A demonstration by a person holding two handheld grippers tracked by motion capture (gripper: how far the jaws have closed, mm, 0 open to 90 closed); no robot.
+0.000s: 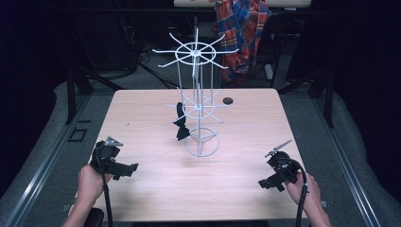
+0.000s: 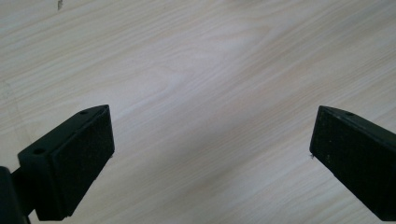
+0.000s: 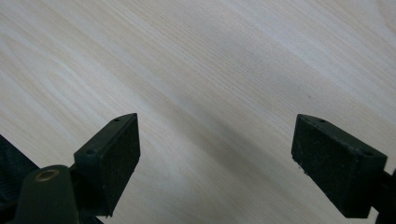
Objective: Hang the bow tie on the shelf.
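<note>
Both the left gripper (image 2: 212, 140) and right gripper (image 3: 217, 149) have jaws spread wide, empty above the table (image 1: 156, 184).

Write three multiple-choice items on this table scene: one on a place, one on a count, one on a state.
1. Where is the black bow tie?
A. hanging on the white wire rack
B. flat on the table's front edge
C. in a gripper

2. How many spoked tiers does the rack carry?
A. one
B. two
C. four

3. How stands the left gripper?
A. shut
B. shut on cloth
C. open

Answers: 1 A, it hangs off a lower arm. 2 B, an upper and a lower wheel show. 3 C, bare light wooden table shows between its wide-apart jaws.
</note>
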